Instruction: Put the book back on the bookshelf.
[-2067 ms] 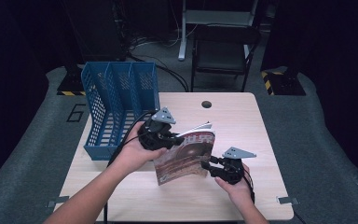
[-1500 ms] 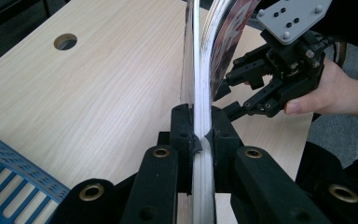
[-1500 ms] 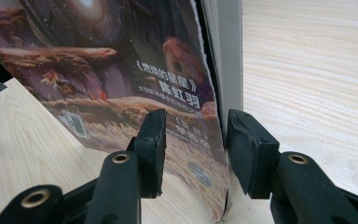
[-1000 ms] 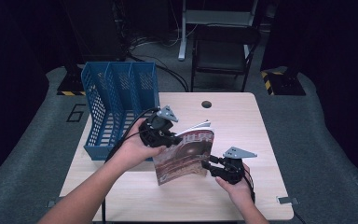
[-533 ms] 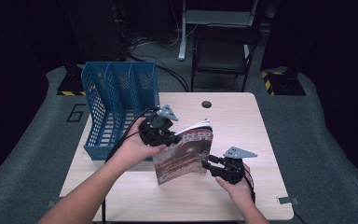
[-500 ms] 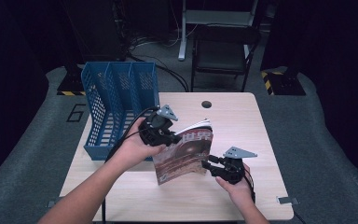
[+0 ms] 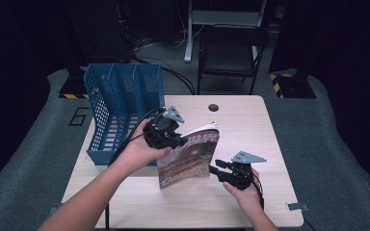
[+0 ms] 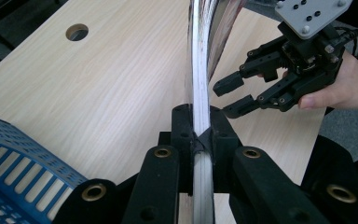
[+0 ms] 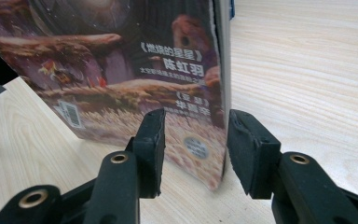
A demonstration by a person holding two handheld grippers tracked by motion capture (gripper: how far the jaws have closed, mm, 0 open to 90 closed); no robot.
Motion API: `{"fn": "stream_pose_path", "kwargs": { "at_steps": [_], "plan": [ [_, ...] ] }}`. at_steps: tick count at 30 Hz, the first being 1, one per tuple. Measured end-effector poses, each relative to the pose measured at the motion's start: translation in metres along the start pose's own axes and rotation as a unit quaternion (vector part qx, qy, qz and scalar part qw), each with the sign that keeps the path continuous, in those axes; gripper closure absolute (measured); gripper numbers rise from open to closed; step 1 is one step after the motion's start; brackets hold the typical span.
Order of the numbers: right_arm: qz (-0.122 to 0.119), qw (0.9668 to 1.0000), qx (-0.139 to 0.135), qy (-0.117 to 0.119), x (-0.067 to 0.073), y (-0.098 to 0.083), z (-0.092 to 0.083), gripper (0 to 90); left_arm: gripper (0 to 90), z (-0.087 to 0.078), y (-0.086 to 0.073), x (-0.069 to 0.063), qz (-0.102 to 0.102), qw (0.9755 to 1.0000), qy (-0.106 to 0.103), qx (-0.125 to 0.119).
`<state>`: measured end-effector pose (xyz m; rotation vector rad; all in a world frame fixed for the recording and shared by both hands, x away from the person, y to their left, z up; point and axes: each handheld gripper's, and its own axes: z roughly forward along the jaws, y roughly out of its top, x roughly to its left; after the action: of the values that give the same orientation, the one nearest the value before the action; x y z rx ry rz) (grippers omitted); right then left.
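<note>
My left gripper [image 7: 176, 140] is pinched on the top edge of a magazine [image 7: 189, 156], its 2 jaws pressed against either side of the pages. In the left gripper view the magazine [image 8: 200, 88] runs straight away from between my jaws as a thin, shiny edge, standing roughly upright over the wooden table [image 8: 98, 79]. Its lower edge seems to rest on the table [image 7: 250, 202], though I cannot tell for sure from the high view.

My right gripper [image 7: 215, 170] sits just beside the magazine's lower right corner, jaws spread and pointing toward it. In the right gripper view the dark cover with printed characters [image 9: 135, 70] stands directly ahead of me, and its free edge lines up with the gap between my 2 open jaws; I cannot tell whether either pad touches the paper. From my left gripper's camera, that right gripper [image 8: 235, 92] shows off to the right of the magazine, open, with my right hand [image 8: 335, 88] behind it.

A blue file rack [image 7: 120, 113] with 3 compartments stands just to the left of my left gripper, close behind my left hand [image 7: 137, 149]. A round hole [image 7: 214, 107] in the table lies beyond the magazine.
</note>
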<state>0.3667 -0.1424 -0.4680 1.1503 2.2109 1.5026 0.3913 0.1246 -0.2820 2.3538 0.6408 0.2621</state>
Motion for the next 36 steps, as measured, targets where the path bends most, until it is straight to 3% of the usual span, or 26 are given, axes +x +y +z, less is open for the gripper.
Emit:
{"fn": "stream_pose_path", "kwargs": {
  "at_steps": [8, 14, 17, 18, 27, 30, 36],
  "plan": [
    [0.002, 1.0000, -0.003, 0.000, 0.000, 0.000, 0.000, 56.6, 84.0, -0.009, 0.004, 0.004, 0.000, 0.9999, 0.011, -0.005],
    [0.002, 1.0000, -0.002, 0.000, -0.001, 0.000, 0.000, 56.6, 84.0, -0.016, 0.007, 0.005, -0.011, 0.9998, 0.008, -0.011],
    [0.004, 1.0000, -0.002, 0.000, 0.000, 0.000, 0.000, 56.6, 84.0, -0.020, 0.009, 0.007, -0.001, 0.9999, 0.008, -0.009],
    [0.004, 1.0000, -0.003, 0.000, 0.000, 0.000, 0.000, 56.6, 84.0, -0.020, 0.010, 0.005, -0.011, 0.9999, 0.006, -0.011],
    [0.002, 1.0000, -0.002, 0.000, -0.001, 0.000, 0.000, 56.4, 84.0, -0.026, 0.013, 0.005, -0.010, 0.9998, 0.008, -0.014],
    [0.002, 1.0000, -0.003, 0.000, -0.001, 0.000, 0.000, 55.9, 84.0, -0.028, 0.015, 0.006, -0.002, 0.9999, 0.010, -0.011],
    [0.007, 1.0000, 0.001, 0.001, -0.001, -0.001, 0.000, 54.4, 84.0, -0.031, 0.017, 0.004, -0.008, 0.9998, 0.009, -0.013]
  ]
}}
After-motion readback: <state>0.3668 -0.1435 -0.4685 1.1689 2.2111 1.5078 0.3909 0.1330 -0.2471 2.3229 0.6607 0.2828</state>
